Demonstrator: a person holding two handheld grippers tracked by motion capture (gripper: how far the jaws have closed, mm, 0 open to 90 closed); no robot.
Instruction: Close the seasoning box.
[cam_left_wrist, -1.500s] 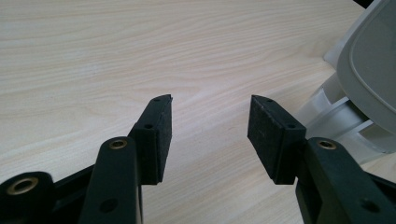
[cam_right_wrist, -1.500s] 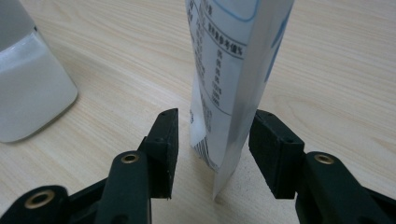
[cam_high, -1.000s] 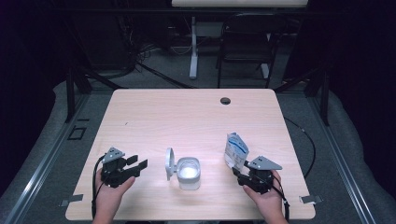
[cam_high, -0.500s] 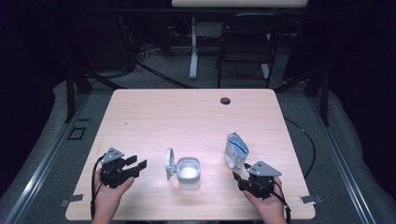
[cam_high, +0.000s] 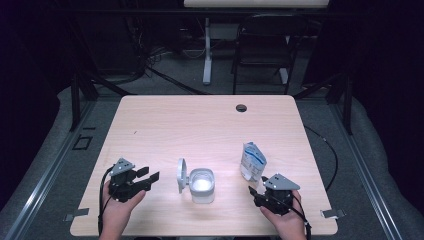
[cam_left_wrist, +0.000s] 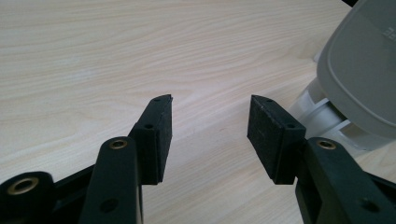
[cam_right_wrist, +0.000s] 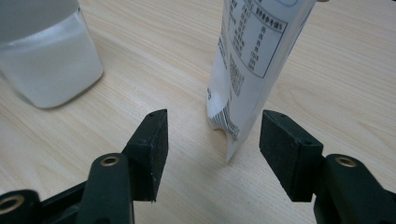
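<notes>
While the left gripper (cam_high: 148, 178) sat wide near the front edge, the right gripper (cam_high: 257, 191), jaws just opening, stood clear of the upright pouch (cam_high: 252, 160) beside the jar (cam_high: 202, 185).

White pouch (cam_right_wrist: 252, 60) bears a boxed table of small black print and a code patch; none legible

Black fingers (cam_right_wrist: 149, 144), brass-ringed screw holes
</notes>
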